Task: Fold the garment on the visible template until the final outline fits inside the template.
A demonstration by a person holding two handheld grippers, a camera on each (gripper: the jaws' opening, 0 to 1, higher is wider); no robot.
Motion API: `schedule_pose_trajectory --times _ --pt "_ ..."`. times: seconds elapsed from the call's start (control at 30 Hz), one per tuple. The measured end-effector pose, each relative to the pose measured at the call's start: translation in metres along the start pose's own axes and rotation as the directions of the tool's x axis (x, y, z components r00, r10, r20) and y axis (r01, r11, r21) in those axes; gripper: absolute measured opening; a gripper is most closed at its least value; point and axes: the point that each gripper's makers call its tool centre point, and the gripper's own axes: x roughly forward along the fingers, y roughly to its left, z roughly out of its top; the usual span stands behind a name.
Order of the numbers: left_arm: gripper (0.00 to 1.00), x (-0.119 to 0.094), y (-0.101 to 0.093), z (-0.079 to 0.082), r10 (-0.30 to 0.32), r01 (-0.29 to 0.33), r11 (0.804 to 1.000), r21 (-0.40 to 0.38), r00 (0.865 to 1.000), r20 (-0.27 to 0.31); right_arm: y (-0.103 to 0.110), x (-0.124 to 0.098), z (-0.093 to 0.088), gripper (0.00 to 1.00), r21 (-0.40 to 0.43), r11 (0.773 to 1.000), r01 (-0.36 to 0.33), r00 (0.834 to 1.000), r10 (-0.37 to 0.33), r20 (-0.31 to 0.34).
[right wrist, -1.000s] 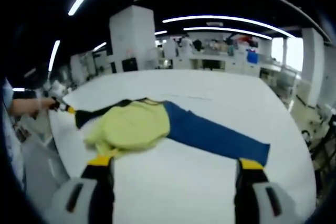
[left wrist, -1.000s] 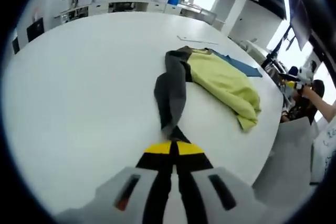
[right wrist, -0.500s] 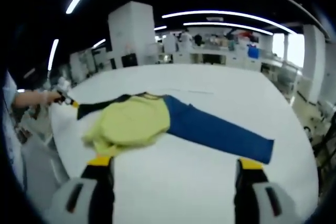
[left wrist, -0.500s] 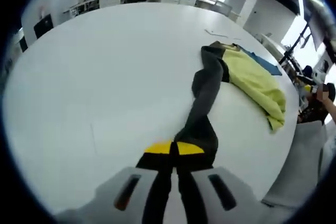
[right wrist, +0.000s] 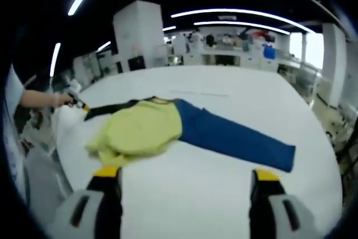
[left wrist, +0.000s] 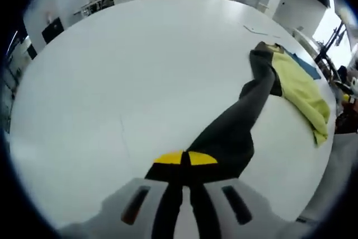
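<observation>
As I've pulled the grey sleeve (left wrist: 235, 127) outward, my left gripper (left wrist: 185, 160) stays clamped on its cuff, stretching it straight. My right gripper (right wrist: 182, 178) hangs wide open near the yellow top (right wrist: 140, 132); spreading isn't finished.

Yellow-bodied garment (right wrist: 140, 132), sleeves outstretched

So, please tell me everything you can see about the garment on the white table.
The garment is a soft knit-looking top lying on the white table. Its body is pale yellow and rumpled, bunched at the hem. One sleeve is blue and lies flat, stretched out. The other is dark grey, pulled out straight, its cuff clamped in the left gripper. The right gripper is open, apart from it.
</observation>
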Motion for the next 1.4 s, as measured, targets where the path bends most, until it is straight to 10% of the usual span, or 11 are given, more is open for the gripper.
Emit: schedule_pose_trajectory --times 0.53,1.03,1.4 --pt "0.00 0.022 0.044 0.028 0.154 -0.146 0.981 0.131 0.987 -0.048 0.000 0.008 -0.004 0.96 0.014 1.000 0.000 1.000 0.000 -0.020" --pt "0.00 0.025 0.043 0.028 0.157 -0.143 0.969 0.199 0.986 -0.059 0.003 0.008 -0.007 0.96 0.030 1.000 -0.001 1.000 0.002 -0.017" --pt "0.46 0.004 0.026 0.030 0.120 -0.125 0.980 0.158 0.992 0.041 0.008 0.008 -0.006 0.96 0.035 0.999 -0.011 1.000 0.011 -0.008"
